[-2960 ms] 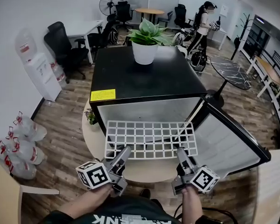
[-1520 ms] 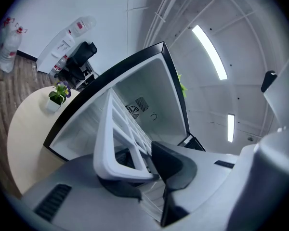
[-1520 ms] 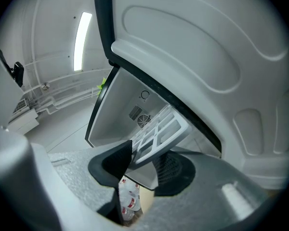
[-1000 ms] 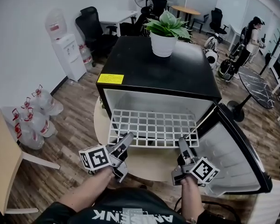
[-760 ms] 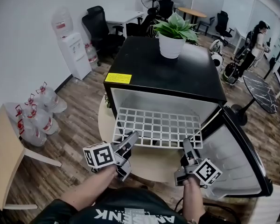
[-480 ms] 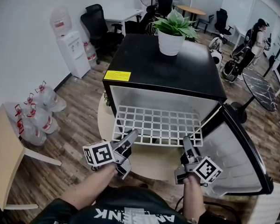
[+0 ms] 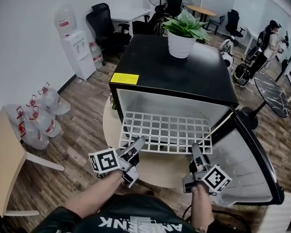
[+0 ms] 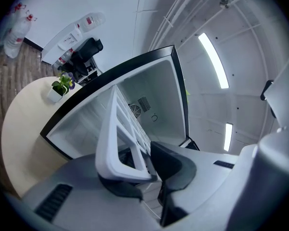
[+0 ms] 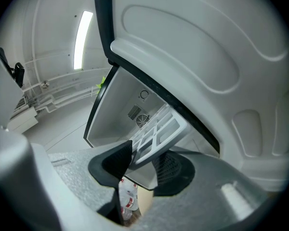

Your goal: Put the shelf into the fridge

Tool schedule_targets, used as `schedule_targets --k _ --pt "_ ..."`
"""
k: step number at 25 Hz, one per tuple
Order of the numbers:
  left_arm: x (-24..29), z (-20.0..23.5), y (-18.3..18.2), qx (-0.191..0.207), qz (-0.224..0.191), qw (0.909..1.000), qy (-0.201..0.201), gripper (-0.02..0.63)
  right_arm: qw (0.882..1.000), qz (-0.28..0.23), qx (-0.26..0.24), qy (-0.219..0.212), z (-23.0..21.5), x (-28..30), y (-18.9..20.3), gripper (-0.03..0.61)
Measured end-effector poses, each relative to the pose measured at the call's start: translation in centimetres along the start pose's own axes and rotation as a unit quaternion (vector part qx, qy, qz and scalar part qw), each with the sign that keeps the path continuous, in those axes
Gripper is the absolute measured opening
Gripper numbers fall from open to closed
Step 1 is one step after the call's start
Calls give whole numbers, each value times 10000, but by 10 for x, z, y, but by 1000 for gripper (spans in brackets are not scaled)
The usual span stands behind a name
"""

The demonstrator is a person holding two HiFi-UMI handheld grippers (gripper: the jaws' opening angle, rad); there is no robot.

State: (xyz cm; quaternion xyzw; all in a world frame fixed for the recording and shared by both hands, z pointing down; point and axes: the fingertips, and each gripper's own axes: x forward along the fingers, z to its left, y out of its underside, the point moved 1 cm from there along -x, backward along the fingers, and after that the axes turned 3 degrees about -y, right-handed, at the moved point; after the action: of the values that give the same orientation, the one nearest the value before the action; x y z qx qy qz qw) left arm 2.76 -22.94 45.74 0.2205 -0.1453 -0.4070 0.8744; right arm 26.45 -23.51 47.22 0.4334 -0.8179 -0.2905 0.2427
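Fingers [image 8: 172, 163] clamp the shelf [image 7: 165, 132], left gripper's [image 7: 137, 145] just tightened, fridge door [image 7: 242, 164] open alongside.

shelf [image 7: 165, 132]: white wire grid, level, frame centre, half inside | fridge [image 7: 150, 69]: black, door open rightward

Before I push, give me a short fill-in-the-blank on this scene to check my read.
1. The door of the black fridge stands ___.
2. The right gripper is shut on the edge of the white grid ___.
3. A leafy green ___ in a white pot stands on top of the fridge.
4. The label at the front corner of the fridge's top is ___.
Missing words: open; shelf; plant; yellow.
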Motion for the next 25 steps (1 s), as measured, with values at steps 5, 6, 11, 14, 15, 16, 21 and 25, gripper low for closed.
schedule_targets --k 5,6,11,14,15,16,21,25 --pt "-6 17 -1 110 69 9991 -393 63 10000 -17 7 25 -2 2 1 129" --pt "-7 18 -1 109 81 9988 -466 61 10000 -25 0 33 -1 1 1 129" --pt "1 3 2 -183 -54 9998 46 58 9999 -57 -81 51 0 0 -1 129" --pt "1 9 5 -293 -25 9996 0 60 10000 -44 -63 53 -1 0 2 127" --pt "1 11 5 -308 -20 9995 5 57 10000 -46 -74 44 -2 0 2 126" --pt "2 11 5 -274 -22 9996 14 57 9999 -56 -81 31 -1 1 2 126" --pt "4 12 1 -175 -5 9998 7 63 9999 -70 -75 22 1 3 1 126" --pt "7 14 -5 -164 4 9999 -4 63 10000 -32 -53 -18 4 10 -1 124"
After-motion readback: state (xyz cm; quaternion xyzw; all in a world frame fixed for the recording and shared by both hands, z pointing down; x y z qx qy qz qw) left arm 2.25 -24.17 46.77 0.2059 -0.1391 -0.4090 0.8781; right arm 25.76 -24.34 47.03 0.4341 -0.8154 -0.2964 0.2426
